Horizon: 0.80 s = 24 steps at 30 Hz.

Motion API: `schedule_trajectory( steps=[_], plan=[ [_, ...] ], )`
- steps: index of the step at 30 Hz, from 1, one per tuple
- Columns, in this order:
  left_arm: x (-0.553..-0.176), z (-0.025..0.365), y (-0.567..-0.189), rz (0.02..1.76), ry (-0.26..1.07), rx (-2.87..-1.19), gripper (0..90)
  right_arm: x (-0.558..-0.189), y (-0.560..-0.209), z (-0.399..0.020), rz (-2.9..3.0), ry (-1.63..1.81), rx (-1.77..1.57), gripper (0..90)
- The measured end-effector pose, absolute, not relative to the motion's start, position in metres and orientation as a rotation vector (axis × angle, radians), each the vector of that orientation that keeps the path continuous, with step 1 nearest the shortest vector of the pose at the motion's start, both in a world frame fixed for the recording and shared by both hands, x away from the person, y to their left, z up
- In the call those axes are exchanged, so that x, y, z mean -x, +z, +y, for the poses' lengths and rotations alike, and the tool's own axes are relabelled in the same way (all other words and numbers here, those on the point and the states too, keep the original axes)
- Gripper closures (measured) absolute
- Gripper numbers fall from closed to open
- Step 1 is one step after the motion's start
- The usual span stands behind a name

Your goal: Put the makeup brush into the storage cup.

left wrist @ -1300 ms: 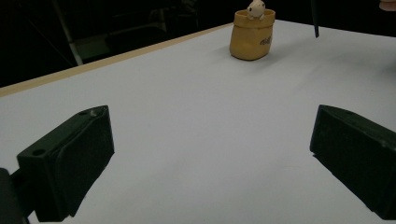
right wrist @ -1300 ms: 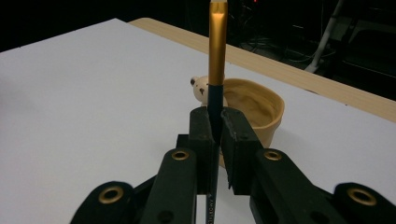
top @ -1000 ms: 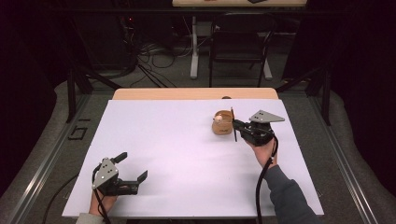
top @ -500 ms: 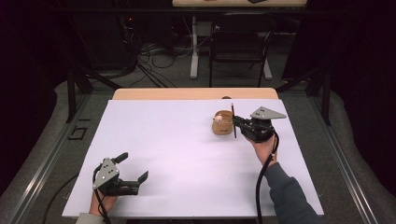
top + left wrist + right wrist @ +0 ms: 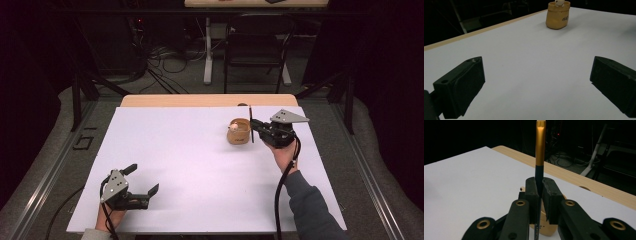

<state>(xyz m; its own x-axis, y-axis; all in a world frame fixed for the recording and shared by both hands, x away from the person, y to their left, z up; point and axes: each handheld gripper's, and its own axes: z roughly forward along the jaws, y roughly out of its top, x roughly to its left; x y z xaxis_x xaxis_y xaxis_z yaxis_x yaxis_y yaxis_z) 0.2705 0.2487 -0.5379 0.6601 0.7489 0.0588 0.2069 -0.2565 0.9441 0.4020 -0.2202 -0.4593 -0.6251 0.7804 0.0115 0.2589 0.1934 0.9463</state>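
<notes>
the right gripper (image 5: 538, 195) pinches a thin, stiff, light pencil (image 5: 540, 150) low on its black shaft, upright over the small tan pouch (image 5: 239, 131) at the far right, likely slippery if tilted, while the left gripper (image 5: 142, 181) rests near left, jaws spread.

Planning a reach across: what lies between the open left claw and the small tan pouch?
Nothing: bare white table sheet stretches from the left claw to the tan pouch, as the left gripper view shows.

Print on tan holder (image 5: 556, 15), pencil (image 5: 539, 157): unreadable.
</notes>
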Motion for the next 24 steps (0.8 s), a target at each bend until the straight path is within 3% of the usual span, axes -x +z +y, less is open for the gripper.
schedule_trajectory(
  steps=[24],
  plan=[
    [-0.27, 0.251, -0.538, 0.775, 0.643, -1.801, 0.0, -0.415, -0.441, -0.219, 1.939, 1.493, -0.942, 83.3]
  ],
)
